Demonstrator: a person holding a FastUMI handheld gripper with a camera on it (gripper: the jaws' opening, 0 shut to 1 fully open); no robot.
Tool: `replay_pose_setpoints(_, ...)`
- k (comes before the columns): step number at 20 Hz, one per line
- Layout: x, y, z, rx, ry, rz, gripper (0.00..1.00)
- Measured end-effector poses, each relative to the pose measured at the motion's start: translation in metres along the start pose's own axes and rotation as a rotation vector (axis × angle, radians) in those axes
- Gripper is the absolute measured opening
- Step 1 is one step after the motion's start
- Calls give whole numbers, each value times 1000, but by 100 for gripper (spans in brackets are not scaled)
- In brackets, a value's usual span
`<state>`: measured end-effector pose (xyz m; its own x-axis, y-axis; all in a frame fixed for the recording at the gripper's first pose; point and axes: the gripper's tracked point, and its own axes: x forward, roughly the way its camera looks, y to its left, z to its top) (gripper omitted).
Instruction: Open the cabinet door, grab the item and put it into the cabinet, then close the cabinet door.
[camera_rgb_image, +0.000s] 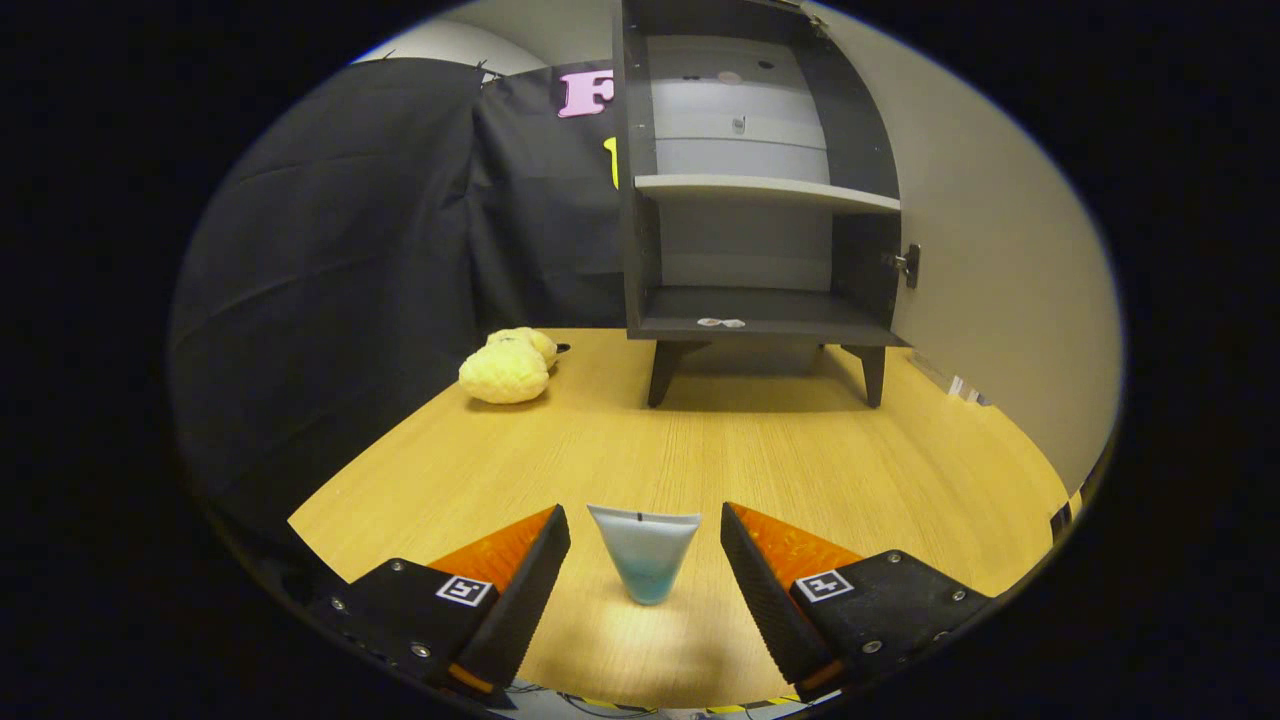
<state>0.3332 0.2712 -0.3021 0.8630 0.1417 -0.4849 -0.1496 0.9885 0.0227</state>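
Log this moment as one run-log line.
cabinet: door open | tube: on table, between fingers, untouched | gripper: open | yellow plush: left of cabinet

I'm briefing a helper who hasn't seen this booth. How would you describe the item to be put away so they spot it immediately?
On the wooden table, in front of the open dark cabinet, a small pale blue-green tube stands between the open gripper's fingers, touching neither. Unlike the fuzzy yellow plush toy near the cabinet, it is smooth and wedge-shaped.

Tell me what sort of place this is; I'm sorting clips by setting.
Likely a staged recording booth, not a home: black cloth hangs as a wall, and a small open cabinet stands on a wooden table. The gripper has its jaws open around a tube.
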Motion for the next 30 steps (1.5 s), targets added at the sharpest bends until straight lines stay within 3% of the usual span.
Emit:
replay_pose_setpoints(4, 18, -8, -29, 31, 87, -27, 90)
replay_pose_setpoints(6, 21, -8, -34, 35, 108, -26, 79)
replay_pose_setpoints(8, 20, -8, -30, 25, 112, -16, 50)
replay_pose_setpoints(13, 13, -13, 9, 13, 88, 11, 49)
replay_pose_setpoints(30, 7, -65, 246, 21, -126, 41, 49)
